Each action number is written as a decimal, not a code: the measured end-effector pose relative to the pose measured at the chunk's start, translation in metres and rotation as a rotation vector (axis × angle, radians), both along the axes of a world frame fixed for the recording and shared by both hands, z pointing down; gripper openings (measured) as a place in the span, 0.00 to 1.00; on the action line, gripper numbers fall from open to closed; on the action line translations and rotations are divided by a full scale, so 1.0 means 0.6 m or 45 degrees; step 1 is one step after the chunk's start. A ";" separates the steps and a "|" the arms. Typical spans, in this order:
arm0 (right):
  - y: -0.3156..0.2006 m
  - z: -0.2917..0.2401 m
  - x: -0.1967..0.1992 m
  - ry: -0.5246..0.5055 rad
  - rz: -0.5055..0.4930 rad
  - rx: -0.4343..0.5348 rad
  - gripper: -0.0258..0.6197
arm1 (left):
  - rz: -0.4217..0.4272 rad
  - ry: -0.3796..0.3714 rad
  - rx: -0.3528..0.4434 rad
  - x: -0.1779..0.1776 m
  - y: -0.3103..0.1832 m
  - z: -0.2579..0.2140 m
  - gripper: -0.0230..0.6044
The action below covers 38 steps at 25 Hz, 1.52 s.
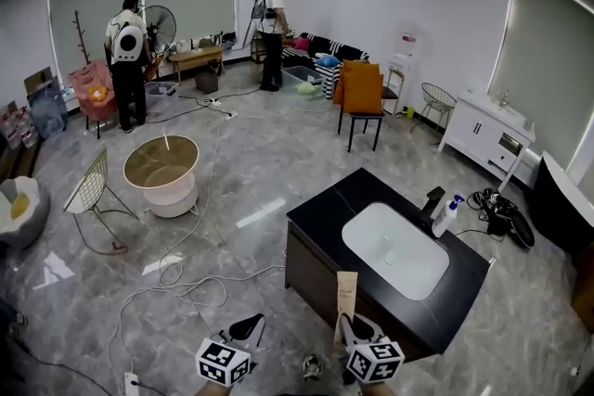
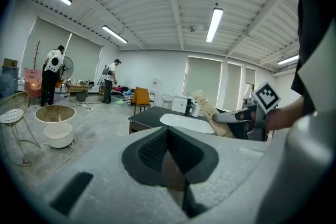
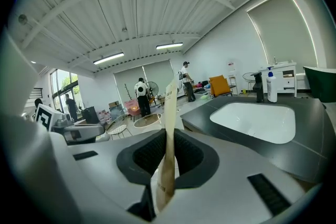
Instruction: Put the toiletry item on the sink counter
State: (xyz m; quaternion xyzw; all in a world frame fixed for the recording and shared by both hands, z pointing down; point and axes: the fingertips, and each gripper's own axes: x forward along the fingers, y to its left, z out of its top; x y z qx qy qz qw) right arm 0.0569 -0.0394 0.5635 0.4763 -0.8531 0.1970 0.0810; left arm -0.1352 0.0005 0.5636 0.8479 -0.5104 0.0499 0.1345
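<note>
Right gripper [image 3: 168, 162] — mine. Jaws drawn close on the toiletry tube [image 3: 169, 123], with only the tube's own thickness between the pads. Nothing else is held.

Item: flat tan tube, clamped near its lower end. It stands upright with its long axis running up and away along the jaws, thin edge toward the gripper's camera. From the head view its top [image 1: 346, 292] shows against the near-left edge of the sink counter [image 1: 320, 209].

Destination: dark counter top with a white basin [image 1: 394, 250] sunk in it. A faucet [image 1: 432, 199] and a white bottle [image 1: 446, 216] stand at the far side. From the right gripper the counter lies ahead and to the right, and the basin is close by in that gripper's view. I hold the tube near the counter, not on it.

Left gripper [image 2: 169, 152]: jaws together, nothing between them. It sits to the left of the right one [image 1: 357, 334] and farther from the counter, so it has no part in the placing.

Judgement: the right hand is the nearer and already has the item. The move calls for a short carry forward and right onto bare dark top (not into the basin), and the tube must be tipped off vertical if it is to lie flat — a narrow strip, so the basin rim is the hazard.
</note>
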 end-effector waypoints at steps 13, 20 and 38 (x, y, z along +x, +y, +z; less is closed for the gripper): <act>-0.268 0.026 0.071 0.013 -0.083 -0.013 0.10 | -0.084 -0.023 0.044 0.078 -0.238 -0.006 0.04; -0.381 0.049 0.077 0.063 -0.127 -0.018 0.10 | -0.132 -0.019 0.031 0.096 -0.303 0.007 0.04; -0.634 0.135 0.020 0.232 0.046 -0.130 0.10 | 0.099 -0.023 0.027 0.043 -0.556 0.015 0.04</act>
